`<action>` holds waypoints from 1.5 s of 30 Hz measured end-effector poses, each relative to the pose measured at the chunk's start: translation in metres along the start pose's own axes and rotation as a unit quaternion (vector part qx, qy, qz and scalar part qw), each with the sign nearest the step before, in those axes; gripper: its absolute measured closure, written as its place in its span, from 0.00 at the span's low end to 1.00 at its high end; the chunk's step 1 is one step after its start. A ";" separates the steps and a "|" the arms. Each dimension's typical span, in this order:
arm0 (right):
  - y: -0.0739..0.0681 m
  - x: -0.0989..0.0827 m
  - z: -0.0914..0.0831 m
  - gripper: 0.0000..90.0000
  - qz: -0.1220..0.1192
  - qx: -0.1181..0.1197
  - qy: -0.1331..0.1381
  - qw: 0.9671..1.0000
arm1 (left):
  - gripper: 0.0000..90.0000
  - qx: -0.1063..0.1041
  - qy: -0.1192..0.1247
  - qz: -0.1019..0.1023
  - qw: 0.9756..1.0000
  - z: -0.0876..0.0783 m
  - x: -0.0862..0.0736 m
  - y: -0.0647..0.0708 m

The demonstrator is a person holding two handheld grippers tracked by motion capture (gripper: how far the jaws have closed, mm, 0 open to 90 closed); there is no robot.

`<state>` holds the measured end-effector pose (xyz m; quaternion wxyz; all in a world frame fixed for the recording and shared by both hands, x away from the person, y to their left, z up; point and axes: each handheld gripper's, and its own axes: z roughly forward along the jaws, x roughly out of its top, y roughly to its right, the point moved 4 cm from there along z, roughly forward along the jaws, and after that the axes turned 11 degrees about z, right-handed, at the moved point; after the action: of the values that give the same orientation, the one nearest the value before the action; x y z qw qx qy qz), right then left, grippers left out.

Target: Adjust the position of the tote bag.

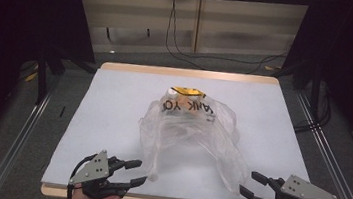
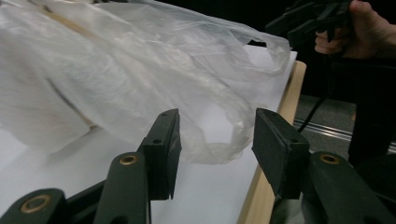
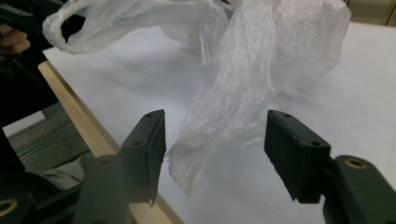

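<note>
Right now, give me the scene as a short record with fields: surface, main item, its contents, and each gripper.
surface: white-topped table with a wooden edge
main item: clear crinkled plastic bag with black lettering, handles toward the person
contents: something with a yellow top, unclear
left gripper: open, aimed at the left handle, not touching
right gripper: open, around the right handle, not clamped

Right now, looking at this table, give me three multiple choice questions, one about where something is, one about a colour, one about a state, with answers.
1. Where does the plastic bag lie?
A. mid-table
B. on the floor
C. off the far edge

2. What colour is the item at the bag's far end?
A. blue
B. yellow
C. green

3. How are the left gripper and right gripper?
A. both shut
B. one open
C. both open

Answers: 1 A, the bag rests on the white table. 2 B, yellow shows there. 3 C, each gripper's jaws stand apart, holding nothing.
</note>
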<state>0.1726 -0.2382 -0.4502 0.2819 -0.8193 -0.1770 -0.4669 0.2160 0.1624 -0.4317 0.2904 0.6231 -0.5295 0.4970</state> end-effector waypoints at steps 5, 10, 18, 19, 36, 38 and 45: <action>0.001 -0.002 0.004 0.38 -0.002 -0.003 -0.011 1.000 | 0.56 -0.006 -0.007 0.007 1.000 0.006 0.001 0.004; 0.002 -0.004 0.011 0.31 0.002 -0.003 -0.025 1.000 | 0.49 -0.007 -0.015 0.000 1.000 0.016 -0.002 0.004; 0.004 -0.003 0.023 0.36 0.001 -0.010 -0.038 0.999 | 0.46 -0.016 -0.031 0.009 0.999 0.029 -0.004 0.006; 0.004 -0.003 0.023 0.36 0.001 -0.010 -0.038 0.999 | 0.46 -0.016 -0.032 0.010 0.999 0.030 -0.004 0.006; 0.009 -0.003 0.021 0.98 0.018 0.009 -0.039 0.999 | 0.95 -0.039 -0.034 0.001 0.999 0.031 -0.007 0.001; 0.009 -0.002 0.019 0.99 0.016 0.011 -0.033 0.999 | 0.96 -0.041 -0.029 -0.007 0.999 0.030 -0.006 0.001; 0.006 0.001 0.017 1.00 0.017 0.021 -0.023 0.999 | 0.97 -0.043 -0.019 -0.013 0.999 0.028 -0.003 0.000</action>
<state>0.1878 -0.2320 -0.4585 0.3028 -0.8266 -0.1800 -0.4390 0.2250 0.1389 -0.4435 0.3137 0.6259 -0.5477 0.4581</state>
